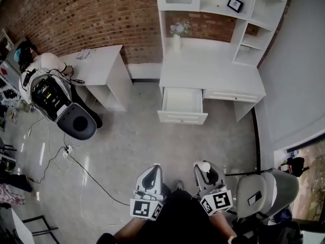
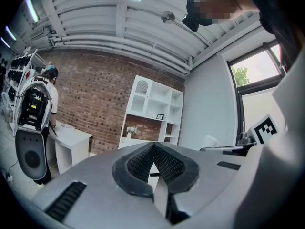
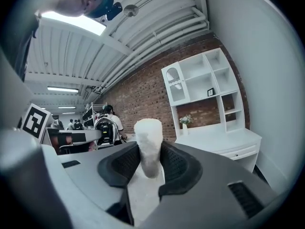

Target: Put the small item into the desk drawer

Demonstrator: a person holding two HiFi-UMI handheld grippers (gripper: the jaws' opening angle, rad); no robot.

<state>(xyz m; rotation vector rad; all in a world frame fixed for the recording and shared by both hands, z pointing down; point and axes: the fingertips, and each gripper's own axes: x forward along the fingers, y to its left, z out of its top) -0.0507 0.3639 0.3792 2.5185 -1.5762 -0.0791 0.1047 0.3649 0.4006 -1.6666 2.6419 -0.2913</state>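
Note:
The white desk stands ahead against the brick wall, with its left drawer pulled open and nothing visible inside. My right gripper is shut on a small white, rough-surfaced rounded item that sticks up between its black pads; the same item shows in the head view. My left gripper is beside it, its pads meeting at the tips with nothing between them. Both grippers are held low near my body, well short of the desk, pointing toward it.
A person with a large backpack device stands at a small white table on the left. Cables trail across the grey floor. A grey chair is close on my right. A flower vase sits on the desk.

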